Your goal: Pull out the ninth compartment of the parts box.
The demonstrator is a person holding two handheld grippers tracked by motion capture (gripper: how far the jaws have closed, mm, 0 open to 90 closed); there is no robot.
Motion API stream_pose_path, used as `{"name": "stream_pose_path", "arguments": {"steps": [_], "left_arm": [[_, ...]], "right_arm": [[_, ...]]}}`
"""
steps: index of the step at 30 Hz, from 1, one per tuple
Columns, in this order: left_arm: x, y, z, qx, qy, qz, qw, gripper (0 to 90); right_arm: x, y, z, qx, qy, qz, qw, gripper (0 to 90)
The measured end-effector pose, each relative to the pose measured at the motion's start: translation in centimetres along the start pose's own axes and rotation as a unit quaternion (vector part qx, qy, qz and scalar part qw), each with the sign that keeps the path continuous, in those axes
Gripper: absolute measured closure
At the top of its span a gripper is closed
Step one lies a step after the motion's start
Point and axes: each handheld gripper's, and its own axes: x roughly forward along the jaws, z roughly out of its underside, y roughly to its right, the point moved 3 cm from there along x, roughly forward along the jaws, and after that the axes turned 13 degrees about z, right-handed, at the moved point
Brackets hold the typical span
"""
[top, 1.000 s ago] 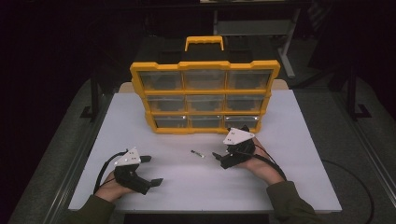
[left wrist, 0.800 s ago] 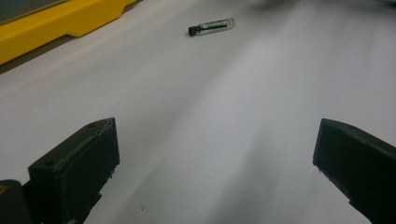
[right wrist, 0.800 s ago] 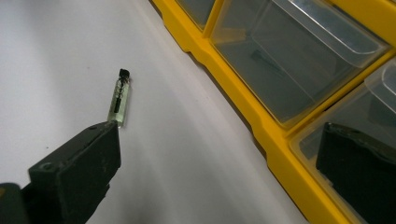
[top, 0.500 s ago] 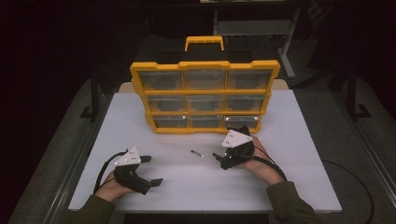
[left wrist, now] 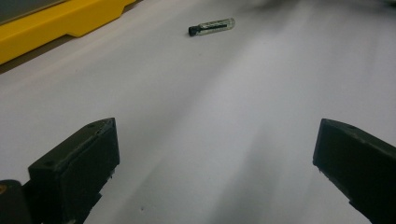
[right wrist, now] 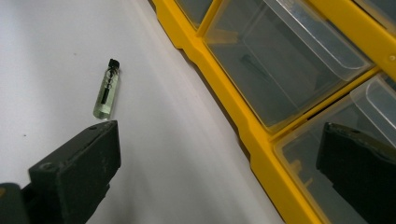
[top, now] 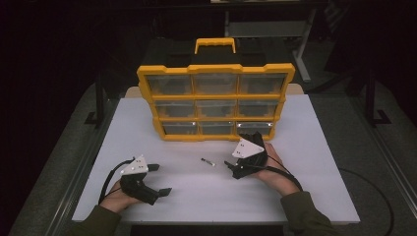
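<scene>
We hold the left gripper (top: 156, 179) low over the near left part of the table (top: 314, 187), and in the left gripper view its jaws stand wide apart with nothing between them but bare white surface. They grip nothing and touch nothing that we can see.

Our right gripper (top: 230, 166) sits near the middle of the table, just in front of the organiser's (top: 216, 98) bottom row. Its jaws are also spread wide and empty. In the right gripper view one jaw hangs over the white table just short of the vial (right wrist: 107, 88), and the other lies in front of a clear drawer (right wrist: 280, 60) of the organiser; whether it touches the drawer we cannot tell.

The vial is small and clear with a dark cap, and it lies on its side on the table between our two grippers, nearer the right one and apart from both. It rests just in front of the organiser's yellow lower edge, not touching it. From the left gripper view we see it well ahead of the jaws (left wrist: 212, 26).

The table is white and plain. The organiser stands upright at its far side, yellow-framed, with three rows of clear drawers and a handle (top: 215, 44) behind its top. Around the table the room is dark, with grey floor on both sides and a cable (top: 378, 196) trailing off to the right.
</scene>
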Motion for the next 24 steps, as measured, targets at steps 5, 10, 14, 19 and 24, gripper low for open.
{"name": "stream_pose_path", "arguments": {"steps": [5,10,14,19,24], "left_arm": [[0.01,0.02,-0.01,0.000,0.001,0.000,1.0000,0.2],[0.01,0.02,-0.01,0.000,0.001,0.000,1.0000,0.2],[0.01,0.02,0.00,0.000,0.000,0.000,1.0000,0.2],[0.02,0.04,0.00,-0.001,0.001,0.001,1.0000,0.2],[0.01,0.02,0.01,-0.001,0.000,0.000,1.0000,0.2]], "right_arm": [[-0.05,0.00,-0.01,-0.007,0.003,0.007,1.0000,0.0],[-0.06,-0.10,0.00,-0.025,0.005,0.016,0.9995,0.0],[-0.09,-0.19,0.01,-0.033,0.000,0.021,0.9993,0.0],[-0.14,-0.40,-0.16,-0.057,-0.006,0.028,0.9980,0.0],[-0.07,-0.49,-0.20,-0.079,-0.004,0.033,0.9963,0.0]]}}
